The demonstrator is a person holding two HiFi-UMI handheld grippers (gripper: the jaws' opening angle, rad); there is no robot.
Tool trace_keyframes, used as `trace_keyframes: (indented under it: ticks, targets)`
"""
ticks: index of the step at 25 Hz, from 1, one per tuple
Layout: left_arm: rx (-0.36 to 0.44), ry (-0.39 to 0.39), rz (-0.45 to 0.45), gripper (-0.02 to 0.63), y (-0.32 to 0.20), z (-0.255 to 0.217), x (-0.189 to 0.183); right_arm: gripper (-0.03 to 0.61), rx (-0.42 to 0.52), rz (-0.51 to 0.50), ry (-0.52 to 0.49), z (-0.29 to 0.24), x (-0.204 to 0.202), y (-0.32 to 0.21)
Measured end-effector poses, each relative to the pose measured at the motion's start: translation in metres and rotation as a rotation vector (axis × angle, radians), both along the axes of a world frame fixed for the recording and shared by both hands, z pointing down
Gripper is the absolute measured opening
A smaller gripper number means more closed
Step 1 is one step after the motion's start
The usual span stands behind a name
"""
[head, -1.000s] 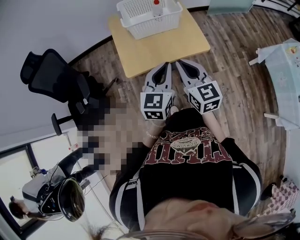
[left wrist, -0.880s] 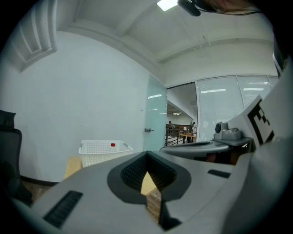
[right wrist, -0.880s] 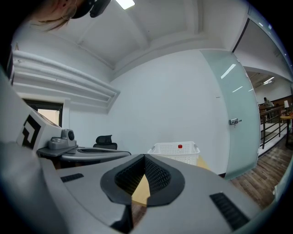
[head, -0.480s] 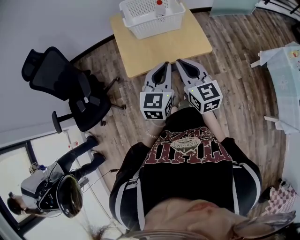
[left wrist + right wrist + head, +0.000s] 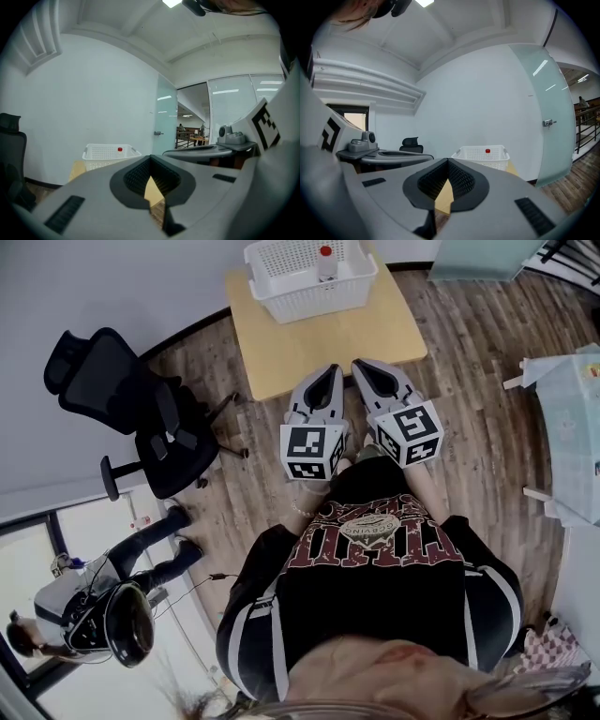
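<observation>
Hovering side by side in front of the person's chest, the left gripper (image 5: 326, 381) and right gripper (image 5: 368, 371) point toward the table (image 5: 328, 338). In the head view their tips overlap its near edge. Each gripper view shows its own jaws pressed together at the tips, with nothing between them. Only a sliver of tabletop and floor (image 5: 469, 409) shows through the hollow behind the tips. The marker cubes sit nearest the person, and the two grippers lie just beside each other.

At the far end of the table stands a white basket (image 5: 309, 298), well apart from both grippers. A bottle (image 5: 325, 261) with a red cap stands upright inside it, a little right of the middle as the head view shows it.

A black chair (image 5: 122, 399) stands on the wood floor to the left of the table, near the wall. Another person (image 5: 141, 554) is at the lower left of the head view. A frosted glass door (image 5: 555, 117) shows right of the basket in the right gripper view.
</observation>
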State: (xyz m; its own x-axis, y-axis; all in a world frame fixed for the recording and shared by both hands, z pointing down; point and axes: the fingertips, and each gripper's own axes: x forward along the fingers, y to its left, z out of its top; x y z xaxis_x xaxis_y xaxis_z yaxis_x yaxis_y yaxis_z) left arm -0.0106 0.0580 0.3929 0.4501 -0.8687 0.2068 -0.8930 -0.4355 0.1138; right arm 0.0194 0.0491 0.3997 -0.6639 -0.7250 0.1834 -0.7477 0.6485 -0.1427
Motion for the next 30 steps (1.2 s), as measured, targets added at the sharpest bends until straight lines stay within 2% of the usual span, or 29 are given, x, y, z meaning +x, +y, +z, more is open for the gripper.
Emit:
trace_keyframes:
  ticks: [17,30]
  targets:
    - [-0.016,-0.002,-0.067,0.048,-0.069,-0.003,0.008,0.017,-0.012,-0.087,0.000,-0.005,0.002,-0.070]
    - [-0.003,0.001,-0.106,0.048,-0.101,-0.003,0.030,0.017,0.002,-0.128,0.000,-0.004,0.024,-0.102]
